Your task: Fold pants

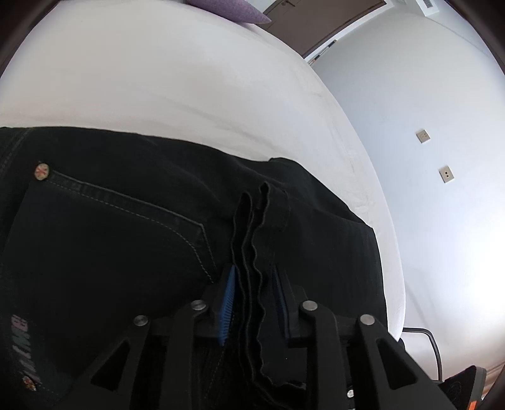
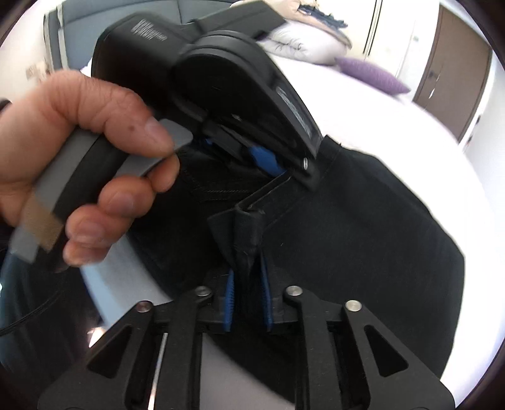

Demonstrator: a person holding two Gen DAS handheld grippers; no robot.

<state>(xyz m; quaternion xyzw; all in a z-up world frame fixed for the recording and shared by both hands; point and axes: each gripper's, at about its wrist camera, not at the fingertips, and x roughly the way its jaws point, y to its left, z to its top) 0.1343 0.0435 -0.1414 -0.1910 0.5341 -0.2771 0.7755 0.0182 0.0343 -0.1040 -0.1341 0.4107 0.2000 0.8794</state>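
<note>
Blue-padded fingers of the left gripper fill the bottom of the left wrist view, standing a little apart with a wavy stack of black hem layers running up between them; the pads look slack against the cloth rather than pinching it, though I cannot tell for certain whether they touch it. Beyond them the black pants lie flat on the white bed, a stitched back pocket and a round rivet showing at left, with a purple cushion at the far edge and two wall sockets on the pale wall at right. Only the right wrist view shows the person's hand, fingers wrapped round the grey-and-black handle of the other tool, which slants down to the cloth's upper edge. Here the right gripper points steeply down, its pads slightly parted around a bunched fold of fabric; whether they press it is unclear.
</note>
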